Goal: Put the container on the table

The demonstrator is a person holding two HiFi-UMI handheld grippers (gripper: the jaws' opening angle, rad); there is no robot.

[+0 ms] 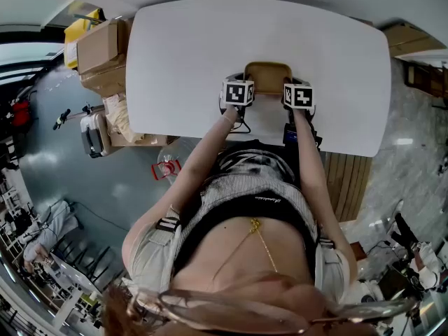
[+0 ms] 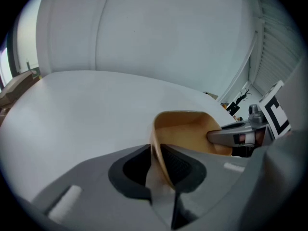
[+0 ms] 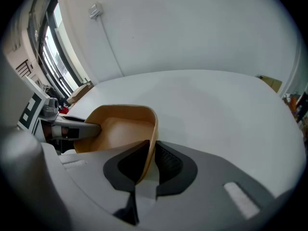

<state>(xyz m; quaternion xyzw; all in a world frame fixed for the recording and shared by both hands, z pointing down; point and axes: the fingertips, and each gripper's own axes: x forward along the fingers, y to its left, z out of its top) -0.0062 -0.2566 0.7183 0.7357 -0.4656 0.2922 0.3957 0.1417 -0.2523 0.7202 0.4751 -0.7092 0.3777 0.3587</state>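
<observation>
Left tongs [image 2: 156, 163] are clenched on one wall of the tan container [image 2: 185, 131], with one pad inside the rim and one outside. Right tongs [image 3: 150, 161] are clenched the same way on the opposite wall. The container hangs between the two tongs, open side up, roughly level, and empty as far as I can see. The white counter [image 1: 182, 54] lies beneath and ahead of both tongs. I cannot confirm that the base touches it. In my judgement the carry is nearly complete. Left to do: seat the container, release both grips, withdraw.
</observation>
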